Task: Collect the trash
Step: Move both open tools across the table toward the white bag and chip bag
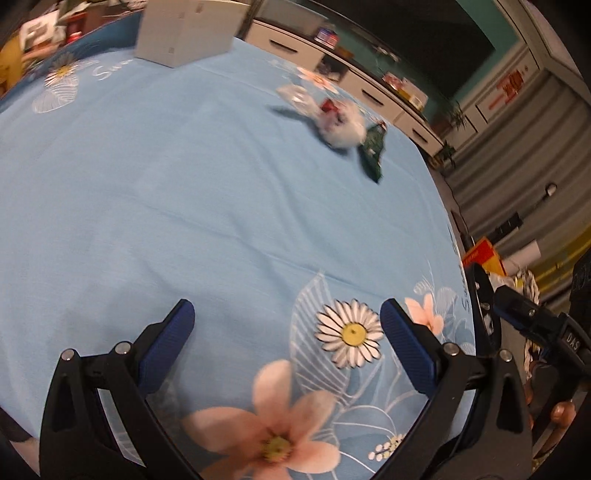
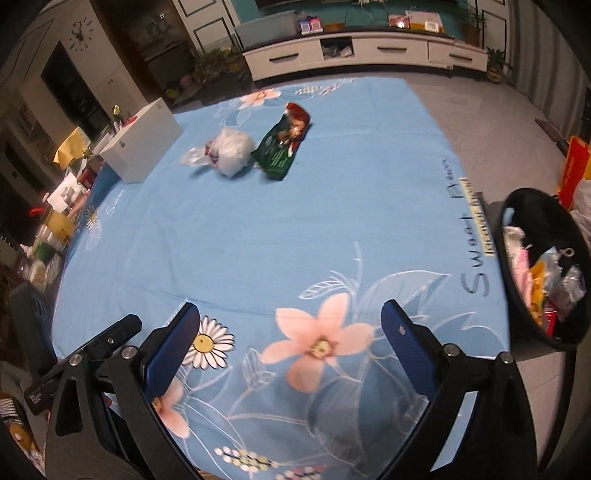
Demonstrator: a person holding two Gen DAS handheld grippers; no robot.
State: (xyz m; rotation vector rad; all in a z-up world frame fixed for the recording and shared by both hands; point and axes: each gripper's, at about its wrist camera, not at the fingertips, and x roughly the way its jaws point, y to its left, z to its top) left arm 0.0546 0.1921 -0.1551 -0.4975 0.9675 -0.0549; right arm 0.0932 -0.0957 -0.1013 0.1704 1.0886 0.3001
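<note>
A crumpled clear plastic bag and a green and red snack wrapper lie side by side on the far part of the blue flowered tablecloth. They also show blurred in the left wrist view, the bag next to the wrapper. A black trash bin with trash inside stands at the table's right edge. My left gripper is open and empty above the near cloth. My right gripper is open and empty above the near cloth, far from the trash.
A white box sits at the table's far left; it also shows in the left wrist view. Bottles and clutter line the left side. A white TV cabinet stands behind. The other gripper shows at right.
</note>
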